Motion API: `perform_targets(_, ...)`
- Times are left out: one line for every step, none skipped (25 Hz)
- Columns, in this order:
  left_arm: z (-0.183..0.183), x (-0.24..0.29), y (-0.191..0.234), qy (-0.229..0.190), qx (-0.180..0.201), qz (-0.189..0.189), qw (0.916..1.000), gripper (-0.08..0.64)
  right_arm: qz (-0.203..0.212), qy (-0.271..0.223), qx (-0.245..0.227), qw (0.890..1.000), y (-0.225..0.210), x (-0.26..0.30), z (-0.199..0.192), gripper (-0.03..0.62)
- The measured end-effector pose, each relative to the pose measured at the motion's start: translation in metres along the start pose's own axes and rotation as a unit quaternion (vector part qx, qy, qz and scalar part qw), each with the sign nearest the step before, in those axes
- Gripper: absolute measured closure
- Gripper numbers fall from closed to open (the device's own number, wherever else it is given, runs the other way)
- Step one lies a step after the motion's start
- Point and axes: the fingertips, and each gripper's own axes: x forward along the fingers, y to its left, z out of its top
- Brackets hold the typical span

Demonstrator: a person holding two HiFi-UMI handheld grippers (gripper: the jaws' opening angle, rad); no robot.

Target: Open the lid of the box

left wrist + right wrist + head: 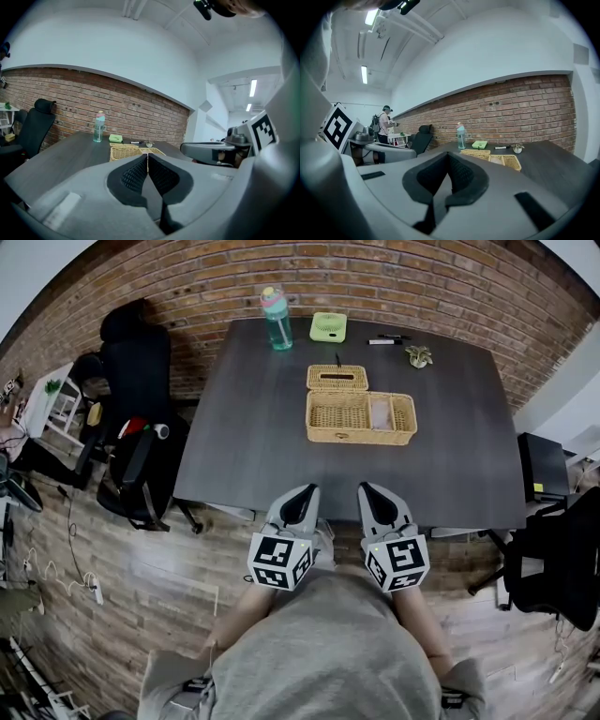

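Found the left gripper at the near edge of the dark grey counter, its fingers pressed together on nothing. Noted a teal plastic bottle with a pink cap by the far edge. Saw the rectangular wicker box midway between near and far edges, uncovered, its flat wicker lid lying against the far rim. Found the right gripper at the near edge, fingers closed and empty.

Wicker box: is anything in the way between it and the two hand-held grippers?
Nothing visible is. Only bare table lies between the wicker box and the left hand-held gripper and right hand-held gripper. The bottle stands behind the box.
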Motion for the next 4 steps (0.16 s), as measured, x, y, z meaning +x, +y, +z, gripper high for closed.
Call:
perform_targets(0.0001, 0.0008, 0.0008, 0.0, 0.0, 0.0, 1.0, 0.54, 0.0, 0.001, 0.0, 1.0, -0.0003, 0.0011, -0.0003, 0.591)
perform_targets(0.0001, 0.0015, 0.0017, 0.0, 0.0, 0.001, 1.0, 0.54, 0.0, 0.001, 0.0, 1.0, -0.0005, 0.0021, -0.0005, 0.591)
perform_targets(0.0, 0.0022, 0.0026, 0.0, -0.001, 0.001, 1.0, 0.54, 0.001, 0.001, 0.0, 1.0, -0.0008, 0.0032, -0.0008, 0.591)
perform_targets(-0.0001, 0.0029, 0.0035, 0.0, -0.001, 0.002, 1.0, 0.54, 0.001, 0.002, 0.0, 1.0, -0.0011, 0.0042, -0.001, 0.591)
